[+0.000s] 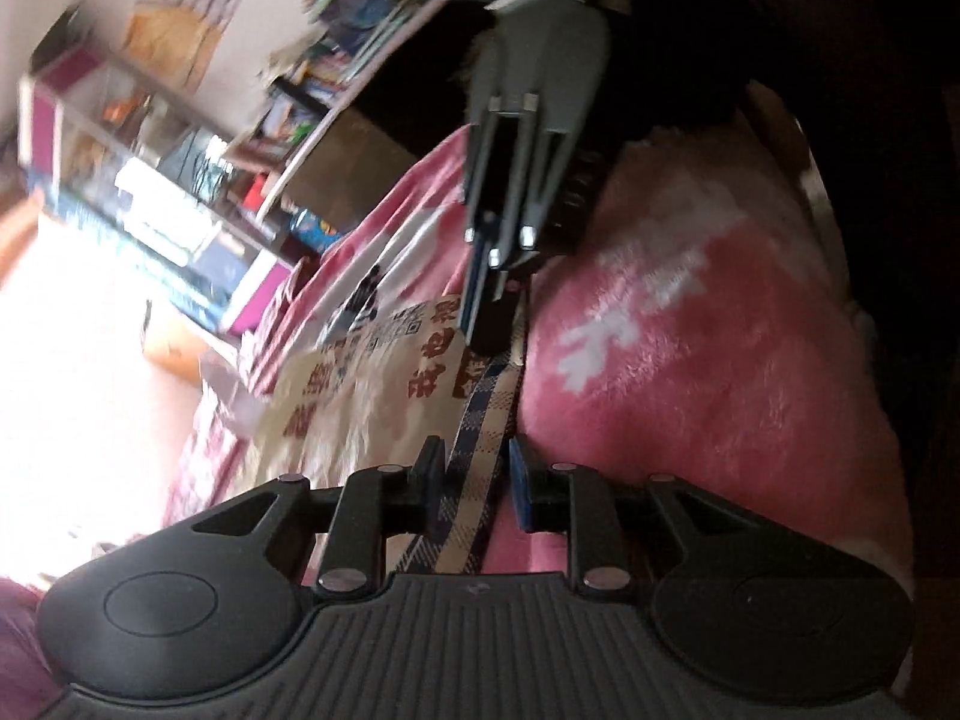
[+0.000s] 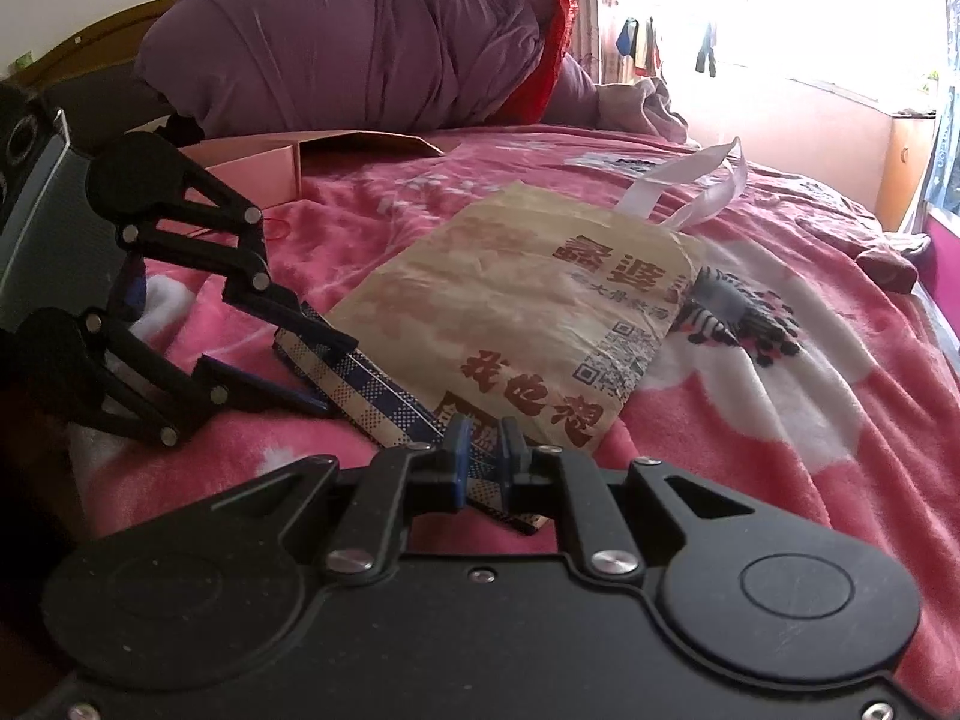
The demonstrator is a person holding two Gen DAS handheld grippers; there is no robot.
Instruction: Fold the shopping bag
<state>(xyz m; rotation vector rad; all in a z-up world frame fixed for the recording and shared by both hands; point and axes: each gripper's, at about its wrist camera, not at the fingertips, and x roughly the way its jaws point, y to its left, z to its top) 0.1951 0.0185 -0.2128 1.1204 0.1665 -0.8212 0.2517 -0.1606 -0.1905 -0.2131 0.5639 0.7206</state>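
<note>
A tan shopping bag (image 2: 510, 300) with red print and a QR code lies flat on the bed, its white handles (image 2: 690, 192) at the far end. A blue-and-tan plaid strap (image 2: 384, 396) runs from its near corner. My right gripper (image 2: 486, 456) is shut on that strap close to the bag. The left wrist view, which is rolled over, shows the right gripper (image 1: 489, 324) from the front, at the bag (image 1: 360, 384). My left gripper (image 1: 477, 474) stands slightly open, with the strap (image 1: 480, 420) lying flat between its fingers. In the right wrist view the left gripper (image 2: 336, 372) straddles the strap's other end.
A pink fleece blanket (image 2: 780, 420) covers the bed. A purple quilt (image 2: 360, 48) is piled at the head, with an open pink cardboard box (image 2: 258, 162) in front of it. Shelves of books (image 1: 180, 180) stand beside the bed. A bright window (image 2: 780, 12) is at the right.
</note>
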